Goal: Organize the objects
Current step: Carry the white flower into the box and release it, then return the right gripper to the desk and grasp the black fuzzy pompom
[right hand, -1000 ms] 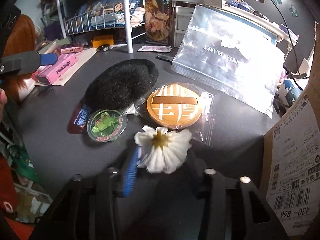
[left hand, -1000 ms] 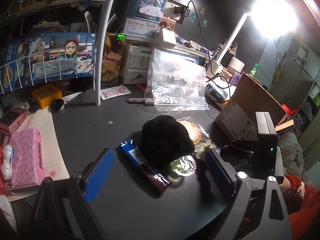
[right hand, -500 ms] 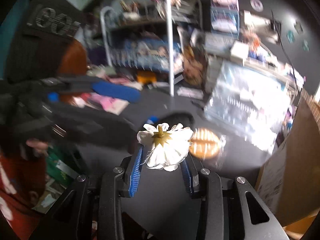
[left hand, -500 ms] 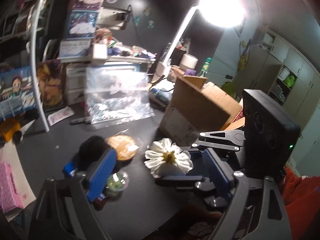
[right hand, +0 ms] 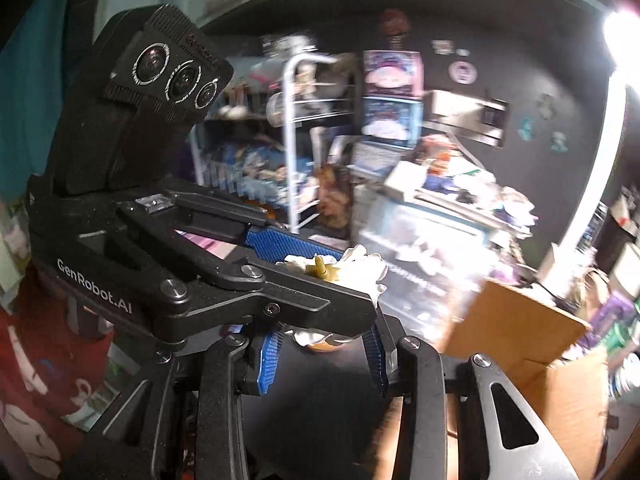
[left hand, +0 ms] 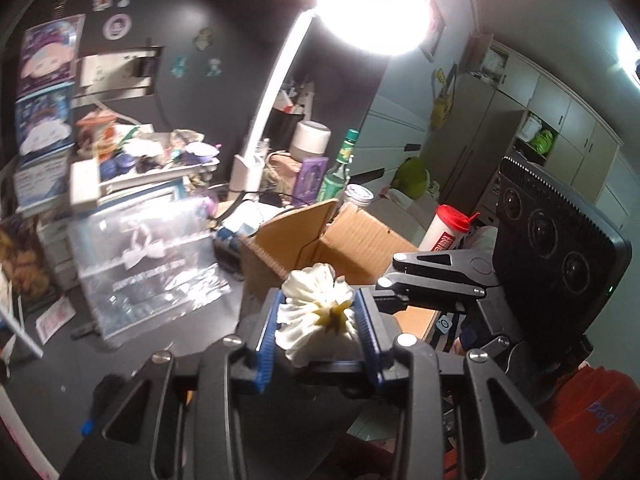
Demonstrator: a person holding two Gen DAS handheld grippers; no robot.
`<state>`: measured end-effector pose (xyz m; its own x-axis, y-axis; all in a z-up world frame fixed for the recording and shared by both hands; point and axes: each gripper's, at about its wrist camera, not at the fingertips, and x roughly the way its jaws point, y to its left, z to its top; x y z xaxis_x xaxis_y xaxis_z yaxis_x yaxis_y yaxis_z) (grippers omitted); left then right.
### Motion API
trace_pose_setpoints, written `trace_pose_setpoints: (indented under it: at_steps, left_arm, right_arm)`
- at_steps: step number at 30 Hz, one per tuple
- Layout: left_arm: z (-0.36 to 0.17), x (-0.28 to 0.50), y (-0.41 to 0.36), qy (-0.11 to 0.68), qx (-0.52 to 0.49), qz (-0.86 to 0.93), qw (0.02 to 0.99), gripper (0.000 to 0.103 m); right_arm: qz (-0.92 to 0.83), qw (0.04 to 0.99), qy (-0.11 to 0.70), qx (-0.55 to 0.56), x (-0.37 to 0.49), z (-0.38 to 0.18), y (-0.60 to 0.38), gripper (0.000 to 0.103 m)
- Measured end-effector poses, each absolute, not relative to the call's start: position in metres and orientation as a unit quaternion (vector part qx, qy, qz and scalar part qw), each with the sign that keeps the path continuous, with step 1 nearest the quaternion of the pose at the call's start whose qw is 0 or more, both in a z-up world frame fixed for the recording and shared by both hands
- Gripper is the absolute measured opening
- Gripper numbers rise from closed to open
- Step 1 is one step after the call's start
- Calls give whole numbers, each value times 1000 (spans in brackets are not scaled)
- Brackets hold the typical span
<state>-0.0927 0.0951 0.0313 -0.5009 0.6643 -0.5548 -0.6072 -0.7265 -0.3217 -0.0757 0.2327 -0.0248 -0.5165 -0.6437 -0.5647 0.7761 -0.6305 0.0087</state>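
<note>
Two-handed hold on one white flower point(left hand: 312, 292), up off the dark desk point(left hand: 132, 344) and just in front of the open cardboard box point(left hand: 360, 240). Closing in with the left gripper point(left hand: 318, 320), blue pads set on either side of the petals and, as far as can be told, already pressing into them. Pinched from the other side by the right gripper point(right hand: 322, 336), jaws drawn narrow on the lower part of the bloom, though largely hidden there behind the crossing black finger and hard to read through the blur. Left of the box, leaning upright: a clear zip bag point(left hand: 148, 264). Behind the box: a green bottle point(left hand: 340, 172). Right of the box: a red-capped container point(left hand: 444, 232).
</note>
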Motion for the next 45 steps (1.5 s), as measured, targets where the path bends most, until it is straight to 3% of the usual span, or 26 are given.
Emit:
trace_pose_setpoints:
  at_steps: [11, 12, 14, 15, 16, 20, 26, 35, 37, 42, 45]
  left_arm:
    - [27, -157, 179, -19, -388, 832, 397, 34]
    - [26, -161, 180, -21, -392, 830, 396, 38]
    - [24, -164, 179, -24, -394, 833, 389, 61]
    - [26, -164, 178, -23, -390, 837, 383, 72]
    - [27, -163, 176, -22, -386, 841, 379, 74]
    - [34, -157, 167, -20, -376, 849, 370, 80]
    - [41, -143, 145, -16, -358, 869, 340, 81]
    - [58, -97, 55, -24, -302, 921, 247, 88]
    - [54, -83, 25, -30, -291, 931, 217, 89]
    - [19, -63, -30, -46, -295, 941, 160, 89]
    - [-9, -52, -61, -65, -299, 943, 134, 89]
  right_arm:
    - [-861, 358, 91, 350, -140, -30, 299, 32]
    - [-858, 356, 94, 358, -144, -32, 300, 33]
    - [-854, 352, 98, 372, -147, -36, 301, 42]
    - [-851, 349, 101, 379, -149, -39, 300, 57]
    - [-851, 344, 105, 382, -150, -41, 301, 64]
    - [-857, 330, 117, 377, -146, -42, 306, 64]
    - [-860, 332, 120, 369, -137, -37, 302, 64]
    - [-846, 416, 131, 306, -87, -15, 236, 65]
    - [-836, 445, 128, 294, -75, -15, 210, 76]
    - [-815, 474, 149, 297, -61, -45, 146, 77]
    - [-809, 474, 178, 297, -60, -74, 113, 89]
